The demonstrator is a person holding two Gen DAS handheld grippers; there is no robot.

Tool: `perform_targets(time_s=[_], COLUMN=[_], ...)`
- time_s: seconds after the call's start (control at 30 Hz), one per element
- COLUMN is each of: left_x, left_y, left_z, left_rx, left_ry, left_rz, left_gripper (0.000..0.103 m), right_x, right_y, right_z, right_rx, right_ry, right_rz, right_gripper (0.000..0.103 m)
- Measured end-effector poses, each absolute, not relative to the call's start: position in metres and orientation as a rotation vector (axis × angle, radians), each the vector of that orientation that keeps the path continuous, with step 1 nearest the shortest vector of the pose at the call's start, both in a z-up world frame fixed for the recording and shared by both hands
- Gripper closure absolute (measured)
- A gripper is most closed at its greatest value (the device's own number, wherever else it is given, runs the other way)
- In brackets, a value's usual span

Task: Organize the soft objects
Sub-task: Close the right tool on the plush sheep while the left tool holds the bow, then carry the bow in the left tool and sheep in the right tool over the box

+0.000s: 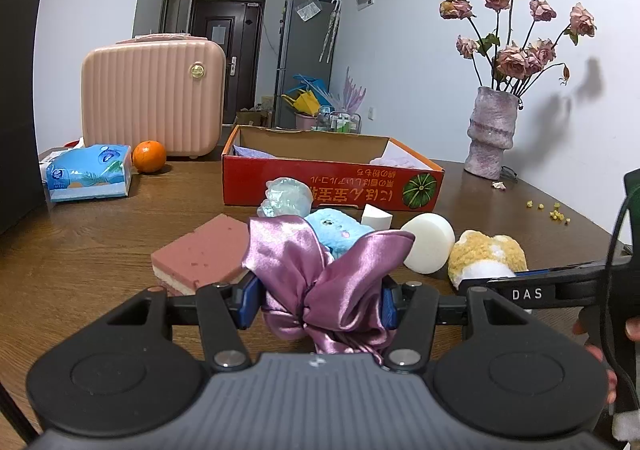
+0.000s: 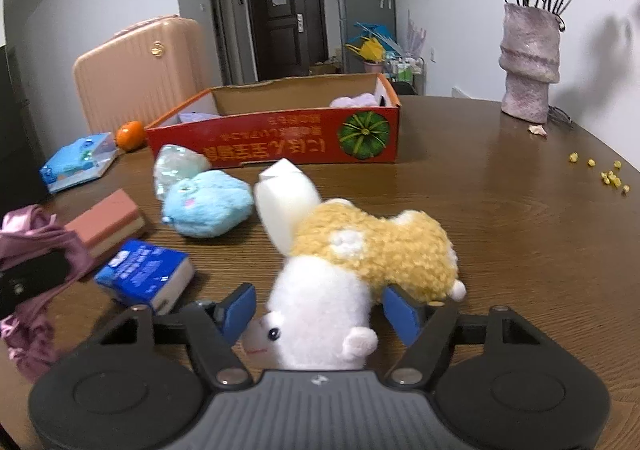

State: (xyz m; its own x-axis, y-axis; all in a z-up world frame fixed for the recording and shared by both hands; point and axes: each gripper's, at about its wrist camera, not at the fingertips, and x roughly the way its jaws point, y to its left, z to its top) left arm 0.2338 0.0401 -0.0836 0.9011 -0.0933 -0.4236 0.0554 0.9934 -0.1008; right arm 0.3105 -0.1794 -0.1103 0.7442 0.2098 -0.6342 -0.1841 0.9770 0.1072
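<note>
We are clamping the slippery satin scrunchie (image 1: 320,282) in the left tongs (image 1: 318,304) while the right tongs (image 2: 316,310), unclosed, are straddling the soft plush lamb (image 2: 360,258) on the table (image 2: 500,218), best pinched mid-body.

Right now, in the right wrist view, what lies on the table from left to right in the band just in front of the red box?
Blue tissue pack → pink sponge block → blue plush → white foam piece → yellow-and-white plush toy → scattered yellow crumbs.
</note>
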Motion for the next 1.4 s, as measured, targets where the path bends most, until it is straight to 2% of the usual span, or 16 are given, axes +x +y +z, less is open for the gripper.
perform_targets(time_s=[0.13, 0.37, 0.53, 1.4], left_x=[0.234, 0.236, 0.236, 0.248], left_y=[0.040, 0.040, 0.041, 0.040], left_z=[-0.084, -0.085, -0.085, -0.065], left_rx=[-0.090, -0.089, -0.085, -0.060], left_ry=[0.443, 0.445, 0.439, 0.413], left_rz=[-0.074, -0.072, -0.068, -0.042], left_gripper=[0.047, 0.047, 0.047, 0.047], right_x=[0.320, 0.326, 0.324, 0.320], right_y=[-0.187, -0.197, -0.196, -0.205], right_z=[-0.117, -0.126, -0.125, -0.090], right_rx=[0.050, 0.090, 0.081, 0.070], right_ry=[0.730, 0.740, 0.729, 0.605], right_rz=[0.212, 0.234, 0.257, 0.277], right_gripper=[0.045, 0.048, 0.054, 0.055])
